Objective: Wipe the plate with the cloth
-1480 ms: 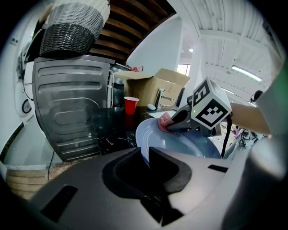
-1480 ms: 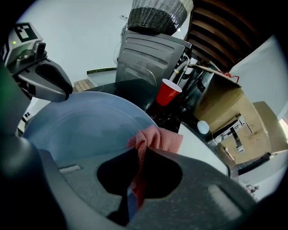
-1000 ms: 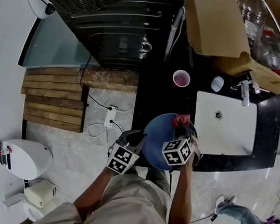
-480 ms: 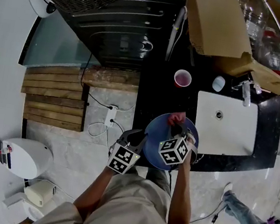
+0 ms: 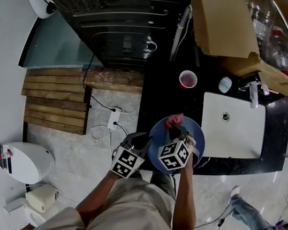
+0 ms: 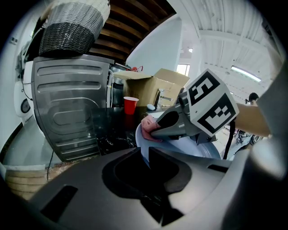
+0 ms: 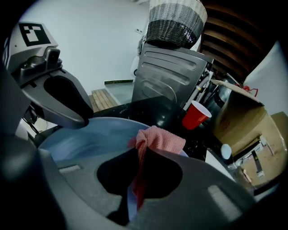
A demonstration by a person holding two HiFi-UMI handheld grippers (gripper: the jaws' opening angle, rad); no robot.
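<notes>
Clamping plate rim, left gripper; right gripper nips cloth, lower fold hidden between jaws.

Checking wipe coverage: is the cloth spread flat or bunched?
Bunched. The cloth sits crumpled on the plate, one end pinched between the right tongs.
</notes>
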